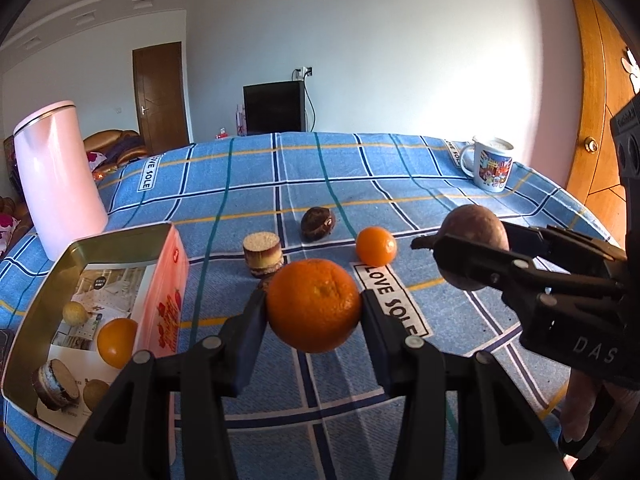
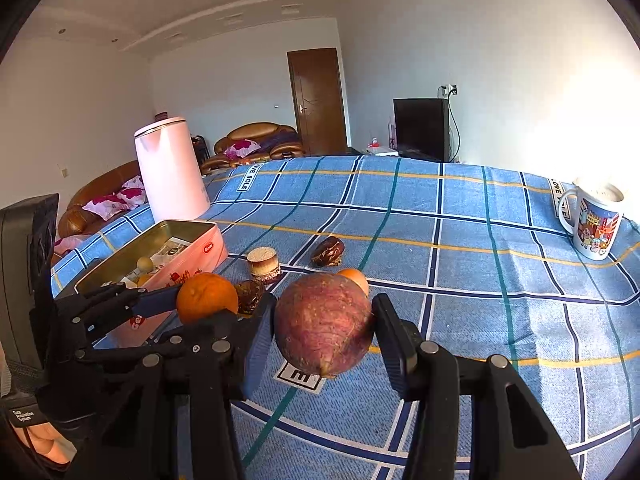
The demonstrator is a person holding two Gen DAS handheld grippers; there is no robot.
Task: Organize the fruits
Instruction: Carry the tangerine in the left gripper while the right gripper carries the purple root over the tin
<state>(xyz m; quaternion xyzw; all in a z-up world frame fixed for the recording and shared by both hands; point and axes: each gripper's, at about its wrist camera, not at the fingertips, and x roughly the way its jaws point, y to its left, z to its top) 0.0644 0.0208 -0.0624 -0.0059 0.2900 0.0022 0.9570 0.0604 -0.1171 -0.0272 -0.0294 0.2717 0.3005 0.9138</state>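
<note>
The left gripper [image 1: 314, 312] is pinching a large orange [image 1: 314, 305] at the lower centre of the left wrist view, both pads pressing its sides, the fruit hanging clear of the blue checked cloth [image 1: 400, 168]. The right gripper [image 2: 324, 324] is clamping a reddish-brown round fruit [image 2: 323, 323] at the centre of the right wrist view, also lifted off the cloth. The open tin [image 1: 28, 320] is sitting at the lower left, its pink wall close beside the left gripper's finger; inside are lying a small orange [image 1: 117, 342], a layered cake piece [image 1: 56, 384] and two pale balls. Between the grippers and the far edge the cloth is lying mostly bare, with a cake piece [image 1: 263, 254], a dark brown fruit [image 1: 318, 222] and a small tangerine [image 1: 376, 246] clustering mid-frame. A pink kettle [image 1: 60, 176] is standing at the left edge, a cartoon mug [image 1: 490, 162] near the upper right edge. "LOVE SOLE" is reading on the cloth; "DAS" is showing on the right gripper's body
</note>
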